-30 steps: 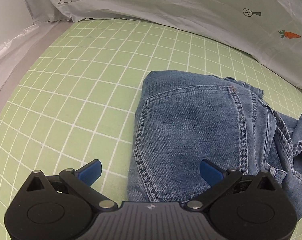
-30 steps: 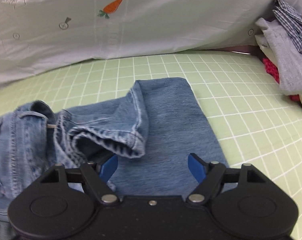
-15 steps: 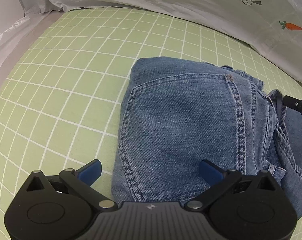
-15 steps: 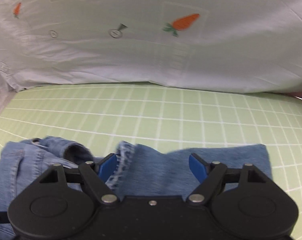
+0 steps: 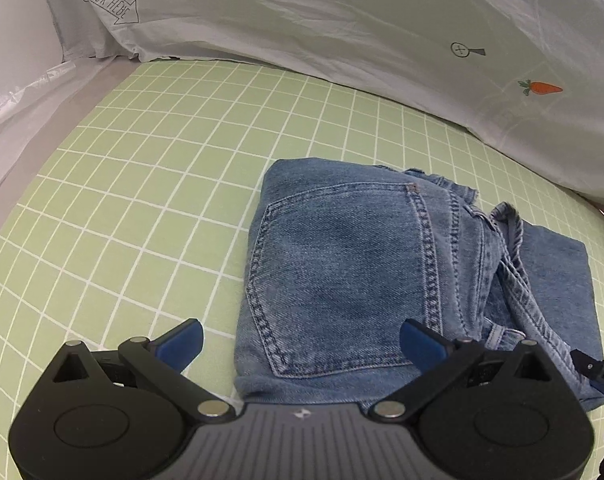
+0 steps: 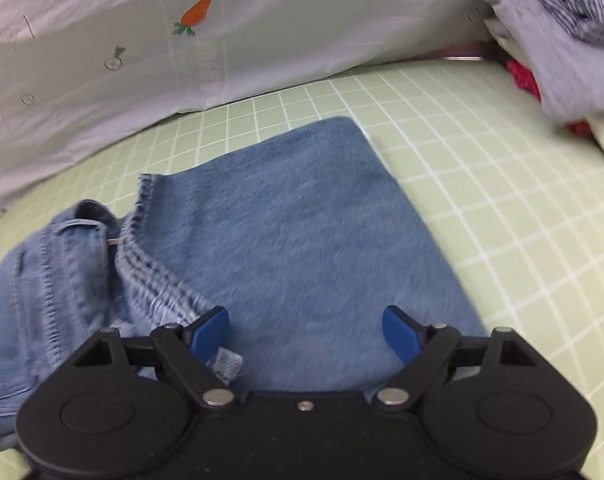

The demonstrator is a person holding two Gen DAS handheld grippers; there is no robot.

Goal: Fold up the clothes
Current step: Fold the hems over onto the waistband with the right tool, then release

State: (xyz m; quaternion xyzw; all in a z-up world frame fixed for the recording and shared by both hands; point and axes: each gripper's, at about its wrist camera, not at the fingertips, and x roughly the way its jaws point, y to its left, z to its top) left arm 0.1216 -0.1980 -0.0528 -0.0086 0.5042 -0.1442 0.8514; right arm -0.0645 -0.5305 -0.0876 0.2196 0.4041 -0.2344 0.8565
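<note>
Spreading further, the right gripper (image 6: pixel 305 330) hung over the folded jeans (image 6: pixel 294 248) with nothing pinched between its blue fingers (image 6: pixel 208 334). The left gripper (image 5: pixel 302 344) also stood wide apart and empty above the back pocket (image 5: pixel 341 276). Jeans lay on the green grid mat (image 5: pixel 142 200), near a white sheet (image 5: pixel 341 32) and a clothes pile (image 6: pixel 561 40).

Open green grid mat (image 5: pixel 150 208) left of and behind the folded jeans (image 5: pixel 341 264), free for passage up to the draped white sheet (image 5: pixel 341 32) walling the far edge. More bare mat right of the jeans, bounded at far right by a pile of clothes (image 6: pixel 561 48). Crinkled plastic sheeting (image 5: pixel 18 112) along the left border.
</note>
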